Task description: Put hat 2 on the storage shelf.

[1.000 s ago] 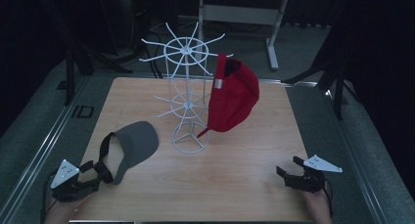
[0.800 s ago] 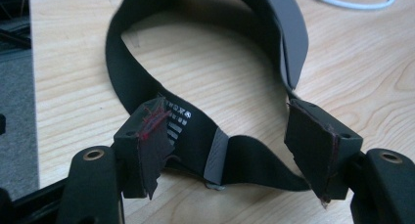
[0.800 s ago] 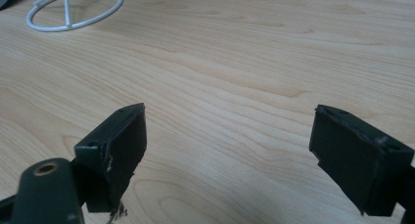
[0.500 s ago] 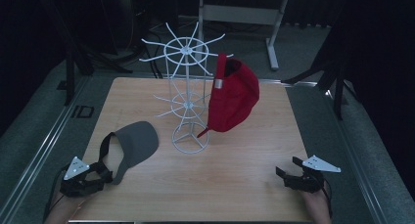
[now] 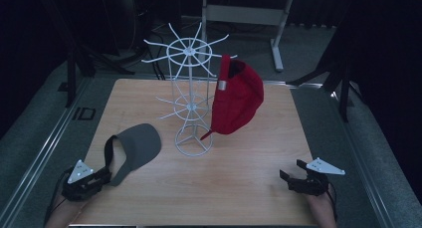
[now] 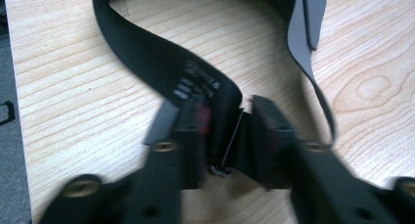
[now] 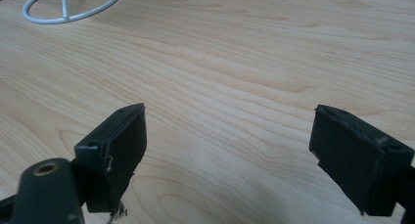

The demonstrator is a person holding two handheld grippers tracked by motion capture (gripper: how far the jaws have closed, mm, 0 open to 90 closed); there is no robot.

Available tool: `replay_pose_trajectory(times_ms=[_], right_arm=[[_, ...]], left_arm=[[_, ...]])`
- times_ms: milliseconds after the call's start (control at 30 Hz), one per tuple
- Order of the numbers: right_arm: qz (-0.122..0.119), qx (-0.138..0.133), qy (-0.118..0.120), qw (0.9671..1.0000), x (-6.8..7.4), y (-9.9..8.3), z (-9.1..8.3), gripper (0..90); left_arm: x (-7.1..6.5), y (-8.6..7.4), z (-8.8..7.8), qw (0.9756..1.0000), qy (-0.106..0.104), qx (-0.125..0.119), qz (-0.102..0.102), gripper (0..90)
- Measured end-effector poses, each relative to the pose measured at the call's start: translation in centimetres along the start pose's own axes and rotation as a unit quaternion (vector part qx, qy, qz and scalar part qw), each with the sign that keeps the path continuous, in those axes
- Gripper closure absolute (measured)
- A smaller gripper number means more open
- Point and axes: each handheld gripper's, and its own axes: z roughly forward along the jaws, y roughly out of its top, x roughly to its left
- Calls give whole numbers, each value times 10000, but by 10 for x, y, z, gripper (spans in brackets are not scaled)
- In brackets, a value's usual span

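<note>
Your left gripper had just been closing and pinched only the thin back strap of the grey visor lying at the table's near left, so it could slip out, while your right gripper sat wide open.

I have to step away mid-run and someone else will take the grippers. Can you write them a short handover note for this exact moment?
Left claw: its jaws have just been closing and now pinch the black strap of the grey visor, which lies flat at the near left of the wooden table.
Right claw: open, nothing between the jaws, resting at the near right of the table.
White wire rack: stands mid-table; the red cap already hangs on its right side.
Done: red cap hung, visor gripped.
Left, most likely: lift the visor and hang it on a free prong of the rack.
</note>
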Motion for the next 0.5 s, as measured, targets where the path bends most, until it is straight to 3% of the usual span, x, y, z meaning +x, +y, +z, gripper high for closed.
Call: replay_pose_trajectory(times_ms=[233, 267, 300, 367, 500], right_arm=[[20, -27, 24, 10000, 0, 1, -1, 141], [25, -24, 21, 10000, -1, 1, -2, 141], [27, -26, 16, 10000, -1, 1, -2, 141], [36, -33, 19, 10000, -1, 1, -2, 141], [32, -53, -7, 10000, -1, 0, -2, 141]], left_arm=[[-3, 0, -1, 9998, 129, -146, -78, 828], [-3, 2, -4, 9992, 77, -367, -157, 829], [-3, 2, -4, 9992, 77, -367, -157, 830], [-2, 6, -12, 9973, 3, -703, -218, 833], [-4, 19, -25, 9935, 57, -1133, -112, 834]])
